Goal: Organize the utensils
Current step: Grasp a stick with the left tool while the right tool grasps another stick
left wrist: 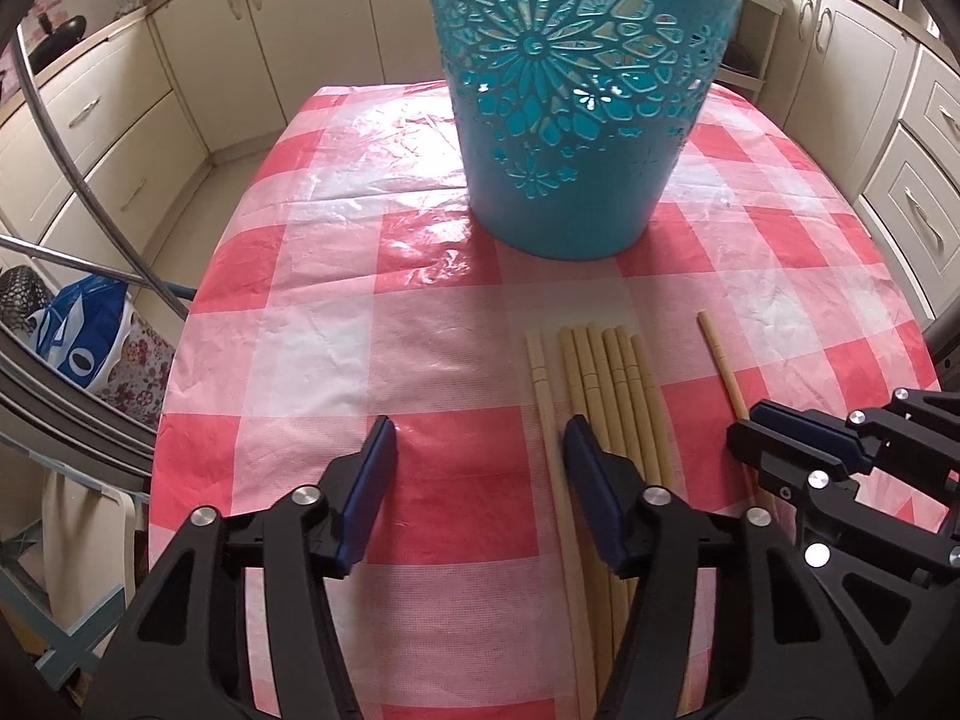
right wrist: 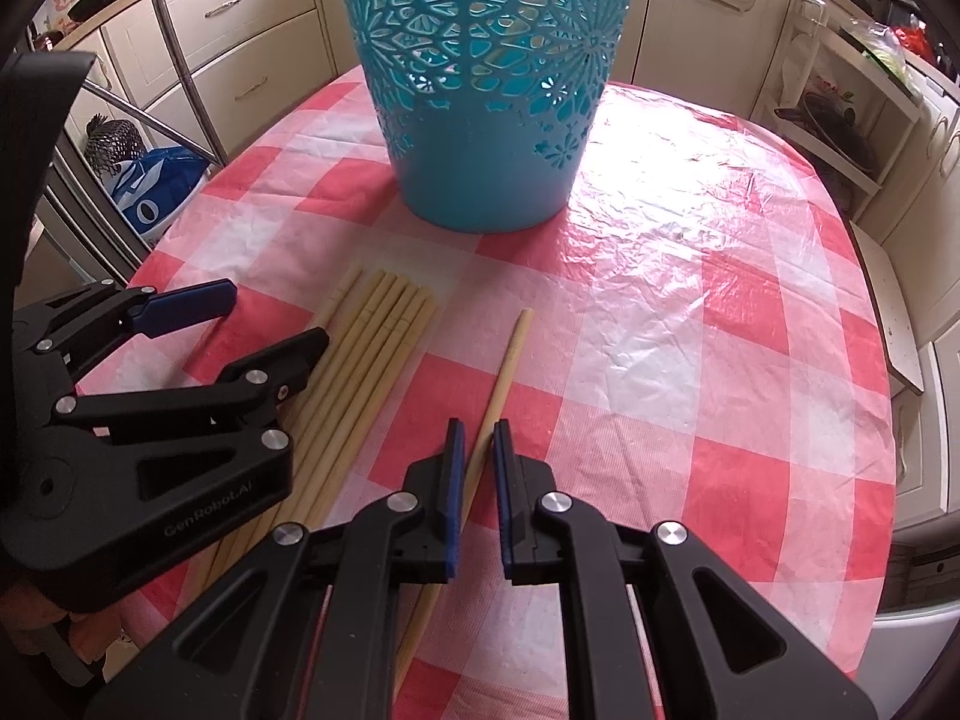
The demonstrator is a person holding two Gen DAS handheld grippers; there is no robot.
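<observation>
A tall teal cut-out basket (left wrist: 576, 120) (right wrist: 486, 120) stands upright at the back of the red-and-white checked table (left wrist: 360, 240). In front of it lies a row of several pale wooden chopsticks (left wrist: 612, 372) (right wrist: 384, 324). My left gripper (left wrist: 480, 426) (right wrist: 276, 315) is open over the row's left edge. One chopstick lies between its fingers, close to the right pad (left wrist: 591, 468), and nothing is gripped. A single chopstick (left wrist: 720, 360) (right wrist: 510, 360) lies apart to the right. My right gripper (right wrist: 477, 426) (left wrist: 744, 426) is shut on it near its middle, low at the cloth.
Cream kitchen cabinets (left wrist: 120, 120) ring the table. A metal chair frame (left wrist: 90, 198) and a blue-and-white bag (left wrist: 84, 330) are off the table's left edge. An open shelf unit with pans (right wrist: 840, 120) stands at the right. The cloth is crinkled and glossy.
</observation>
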